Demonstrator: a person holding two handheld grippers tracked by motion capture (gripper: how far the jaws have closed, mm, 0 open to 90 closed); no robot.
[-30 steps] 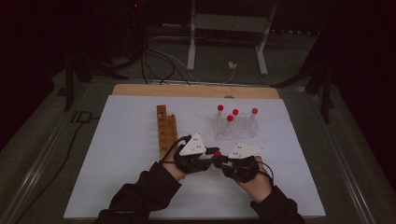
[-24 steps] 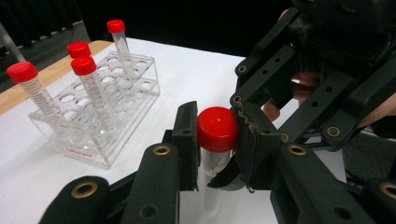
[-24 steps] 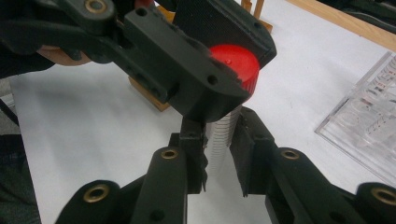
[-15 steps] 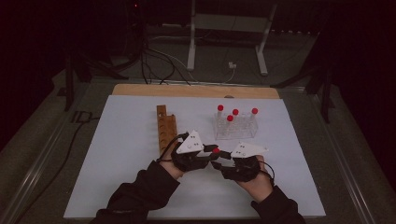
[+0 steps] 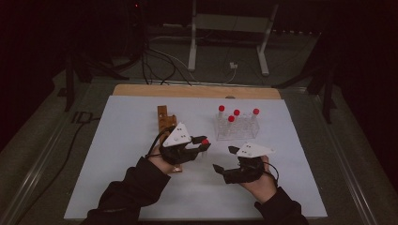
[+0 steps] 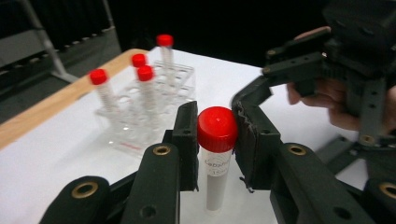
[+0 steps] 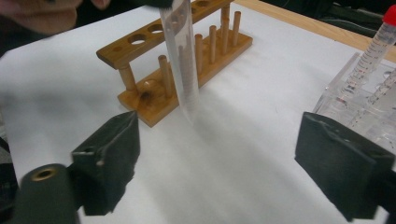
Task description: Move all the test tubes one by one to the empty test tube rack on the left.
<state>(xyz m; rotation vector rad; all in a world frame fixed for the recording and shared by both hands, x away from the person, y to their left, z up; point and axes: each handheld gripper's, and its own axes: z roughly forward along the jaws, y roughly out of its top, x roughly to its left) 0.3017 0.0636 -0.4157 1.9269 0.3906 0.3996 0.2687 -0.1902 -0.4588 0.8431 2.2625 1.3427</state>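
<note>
A clear tube with a red cap (image 6: 216,154) stands upright between the jaws of my left gripper (image 6: 216,135), which is shut on it just below the cap. In the high view my left gripper (image 5: 204,144) holds the tube (image 5: 205,141) above the white mat, right of the wooden rack (image 5: 164,117). My right gripper (image 5: 224,159) sits a little to the right and nearer; its jaws have just been opening and nothing is between them. In the right gripper view the tube (image 7: 182,70) hangs beyond my open right gripper (image 7: 219,158), in front of the wooden rack (image 7: 140,100).
A clear plastic rack (image 5: 237,129) with several red-capped tubes stands right of the wooden rack, also seen as the clear rack (image 7: 355,107) and the clear rack (image 6: 154,107). The white mat (image 5: 122,140) covers the table; a wooden strip (image 5: 197,91) runs along its far edge.
The two grippers were together at the tube. Now the right gripper has opened and let go, and the left gripper has lifted slightly away with the tube.
</note>
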